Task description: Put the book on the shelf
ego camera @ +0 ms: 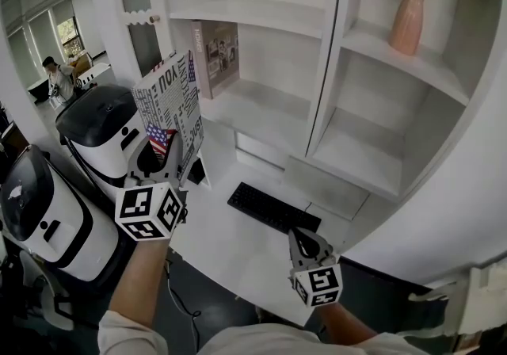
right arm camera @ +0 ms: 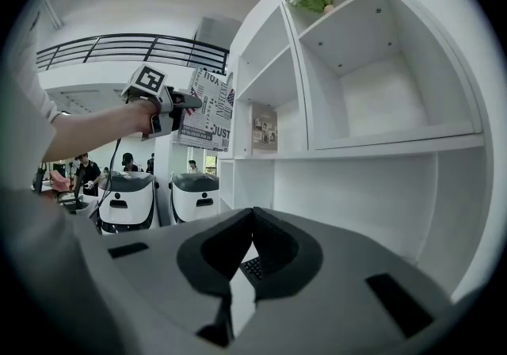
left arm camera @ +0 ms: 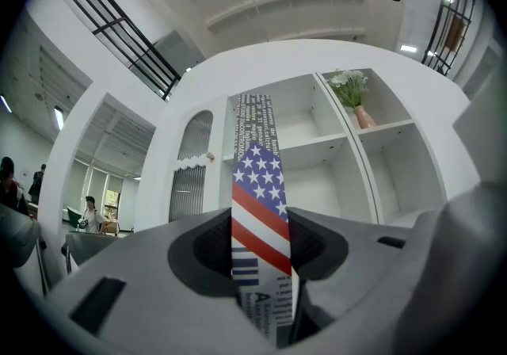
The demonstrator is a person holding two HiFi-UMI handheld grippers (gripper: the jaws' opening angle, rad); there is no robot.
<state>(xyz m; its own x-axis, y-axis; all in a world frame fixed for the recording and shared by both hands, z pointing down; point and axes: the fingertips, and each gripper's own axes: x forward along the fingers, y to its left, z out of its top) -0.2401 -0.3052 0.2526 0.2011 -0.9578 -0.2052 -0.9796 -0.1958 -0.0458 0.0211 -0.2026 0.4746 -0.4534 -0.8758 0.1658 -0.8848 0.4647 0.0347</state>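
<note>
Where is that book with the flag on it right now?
In the head view the book is at left, clamped in the left gripper, held before the white shelf near a second book standing there.

White shelf unit (ego camera: 269, 116) of open compartments above a white desk top (ego camera: 230, 246). Pink vase (ego camera: 408, 20) of green leaves on upper right shelf. Standing book (ego camera: 215, 56) at left end of middle shelf. Black keyboard (ego camera: 273, 208) near desk top's back edge.

The book (ego camera: 169, 104) is covered in smooth printed paper. The shelf (ego camera: 261, 112) is finished in smooth matt white. The vase (ego camera: 407, 22) is seen as matt pink ceramic.
</note>
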